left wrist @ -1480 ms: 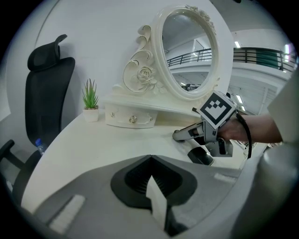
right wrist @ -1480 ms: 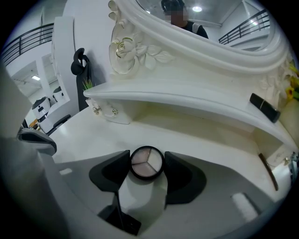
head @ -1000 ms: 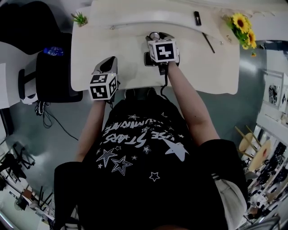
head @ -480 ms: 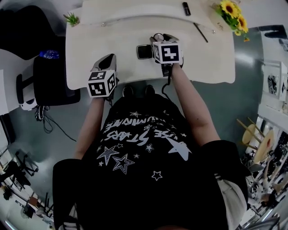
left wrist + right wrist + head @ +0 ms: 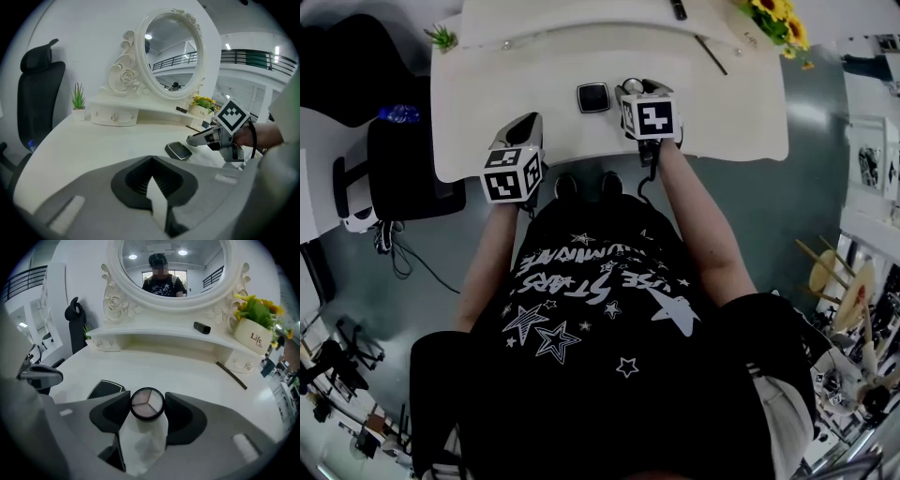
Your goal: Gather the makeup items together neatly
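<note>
- The right gripper (image 5: 636, 91) pinches a round compact (image 5: 147, 402) between its jaws. The compact's three-part powder pan faces up, and it is held just above the white dressing table (image 5: 487, 103).
- A square black compact (image 5: 593, 97) lies flat on the table, just beside the right gripper on its left.
- The left gripper (image 5: 151, 161) has its jaws pressed together with nothing between them. It is near the table's front edge, apart from both compacts.
- A thin black pencil (image 5: 231, 375) lies farther back on the right.
- A short black tube (image 5: 202, 327) rests on the raised shelf under the oval mirror (image 5: 173, 51).
- A pot of sunflowers (image 5: 255, 329) stands at the shelf's right end, and a small green plant (image 5: 78, 101) at its left.
</note>
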Tool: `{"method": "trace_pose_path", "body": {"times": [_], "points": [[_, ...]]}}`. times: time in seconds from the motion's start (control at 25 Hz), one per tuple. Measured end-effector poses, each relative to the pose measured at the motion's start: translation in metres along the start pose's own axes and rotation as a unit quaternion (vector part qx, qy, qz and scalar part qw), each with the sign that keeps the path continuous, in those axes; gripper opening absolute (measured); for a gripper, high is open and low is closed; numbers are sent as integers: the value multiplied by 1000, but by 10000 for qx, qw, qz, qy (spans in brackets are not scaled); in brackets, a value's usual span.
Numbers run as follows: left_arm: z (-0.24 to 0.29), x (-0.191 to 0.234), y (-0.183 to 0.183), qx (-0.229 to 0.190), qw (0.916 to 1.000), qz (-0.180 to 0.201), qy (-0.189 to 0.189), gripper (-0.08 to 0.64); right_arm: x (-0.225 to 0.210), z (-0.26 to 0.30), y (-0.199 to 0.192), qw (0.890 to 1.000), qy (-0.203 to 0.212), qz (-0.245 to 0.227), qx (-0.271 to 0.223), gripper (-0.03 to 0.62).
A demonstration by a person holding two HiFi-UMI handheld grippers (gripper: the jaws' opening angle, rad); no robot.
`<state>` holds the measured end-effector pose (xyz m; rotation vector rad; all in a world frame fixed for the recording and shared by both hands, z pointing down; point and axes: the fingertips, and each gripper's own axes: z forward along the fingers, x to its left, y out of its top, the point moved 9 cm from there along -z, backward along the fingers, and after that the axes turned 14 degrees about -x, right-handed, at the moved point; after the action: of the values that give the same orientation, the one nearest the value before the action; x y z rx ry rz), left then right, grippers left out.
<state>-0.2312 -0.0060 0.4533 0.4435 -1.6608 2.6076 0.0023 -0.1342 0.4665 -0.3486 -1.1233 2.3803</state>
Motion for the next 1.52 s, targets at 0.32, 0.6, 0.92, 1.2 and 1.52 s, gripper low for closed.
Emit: {"method": "trace_pose_path", "body": {"times": [0.32, 0.6, 0.92, 1.2, 1.52], "points": [[-6, -4, -3, 27, 10000, -6, -5, 0, 4, -1, -15, 9999, 15, -9, 171, 261], [-8, -2, -5, 46, 10000, -7, -12, 0, 2, -1, -25, 9998, -71, 59, 194, 261], [-6, 2, -3, 27, 10000, -19, -53, 0, 2, 1, -24, 9998, -135, 52, 168, 271], [-3, 7, 1, -14, 9997, 58, -243, 0, 4, -14, -16, 9994, -261, 199, -84, 316], [14, 15, 13, 4, 9991, 227, -360, 0, -26, -38, 15, 9918, -722, 731, -760, 296]]}}
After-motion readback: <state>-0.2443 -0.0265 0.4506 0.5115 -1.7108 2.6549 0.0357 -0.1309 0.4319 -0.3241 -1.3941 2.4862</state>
